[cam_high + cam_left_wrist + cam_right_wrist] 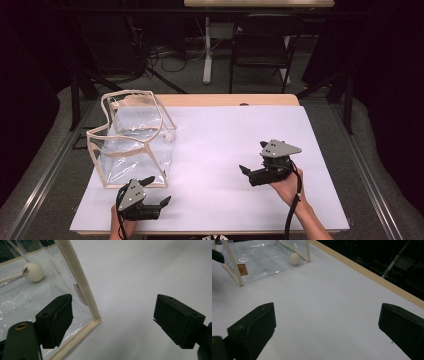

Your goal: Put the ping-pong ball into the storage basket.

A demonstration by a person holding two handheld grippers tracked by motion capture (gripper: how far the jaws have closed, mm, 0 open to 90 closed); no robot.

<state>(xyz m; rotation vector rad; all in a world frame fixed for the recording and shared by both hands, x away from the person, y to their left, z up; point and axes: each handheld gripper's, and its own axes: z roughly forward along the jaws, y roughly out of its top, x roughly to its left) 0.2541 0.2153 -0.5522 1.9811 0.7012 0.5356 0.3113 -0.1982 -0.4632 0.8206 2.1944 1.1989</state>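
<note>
A clear plastic bag (132,140) with beige trim stands open-topped at the left of the white table cover (235,135). A white ball (170,135) lies inside it by the far right corner. My left gripper (159,190) is open just in front of the bag's near right corner. In the left gripper view the bag's beige corner edge (82,287) runs between the jaws of the left gripper (112,315), and the ball (33,271) shows through the plastic. My right gripper (252,156) is open over bare cover at the right, facing the bag (262,262) and ball (294,258). The right gripper (324,325) holds nothing.
The table's wooden far edge (367,272) borders the white cover. Behind the table stand a dark folding chair (262,42) and a white table leg (207,50), with cables on the floor. A small tan label (242,269) is on the bag's side.
</note>
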